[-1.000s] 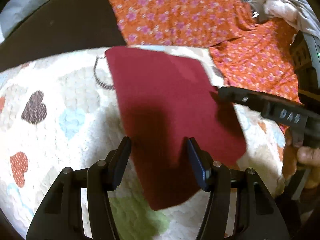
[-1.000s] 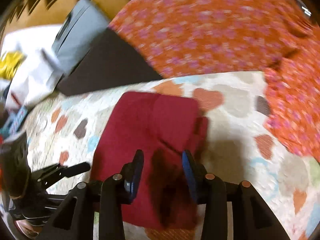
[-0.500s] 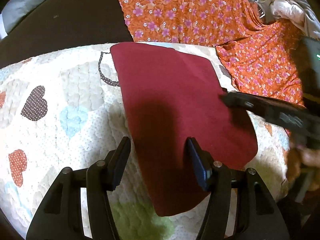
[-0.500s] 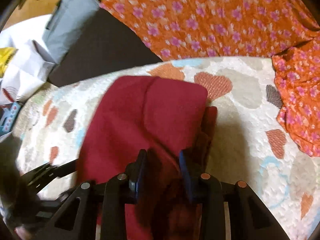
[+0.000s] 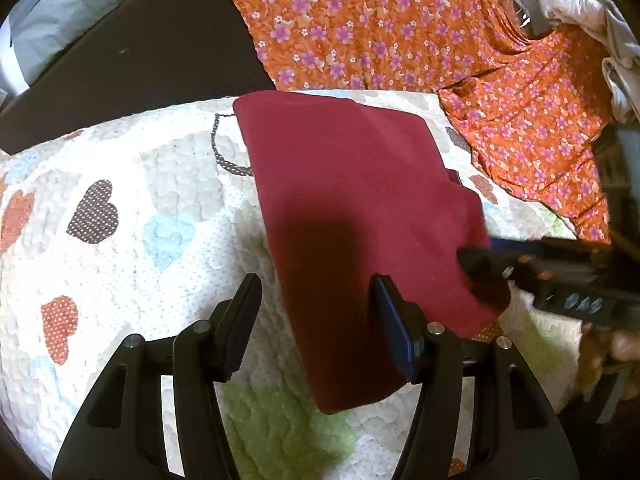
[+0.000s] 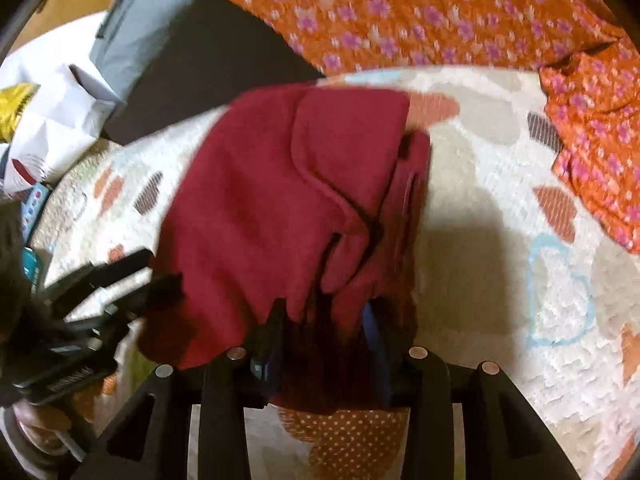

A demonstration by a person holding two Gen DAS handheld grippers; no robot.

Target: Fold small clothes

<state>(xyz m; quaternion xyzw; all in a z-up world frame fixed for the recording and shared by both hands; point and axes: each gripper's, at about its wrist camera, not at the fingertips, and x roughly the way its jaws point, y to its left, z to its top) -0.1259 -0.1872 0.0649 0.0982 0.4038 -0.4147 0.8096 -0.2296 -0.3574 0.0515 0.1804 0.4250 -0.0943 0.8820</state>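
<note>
A dark red garment (image 5: 352,200) lies folded on a white quilt with coloured hearts (image 5: 120,200). My left gripper (image 5: 316,320) is open, its jaws straddling the garment's near edge just above it. My right gripper (image 6: 324,332) has its jaws closed in on a bunched, lifted edge of the red garment (image 6: 280,200), with cloth between the fingers. In the left wrist view the right gripper (image 5: 476,260) comes in from the right, its tip at the garment's right edge. The left gripper shows at the left of the right wrist view (image 6: 120,276).
An orange floral cloth (image 5: 400,32) lies beyond the quilt, at the back and right. A black panel (image 5: 140,52) and a grey pillow (image 6: 136,36) are at the back left. White paper and packets (image 6: 48,120) sit at the far left. Pale laundry (image 5: 580,4) is piled back right.
My right gripper has narrowed onto the garment's right edge and gathered it up. The garment's right side has bunched. My left gripper has stayed open over the near edge.
</note>
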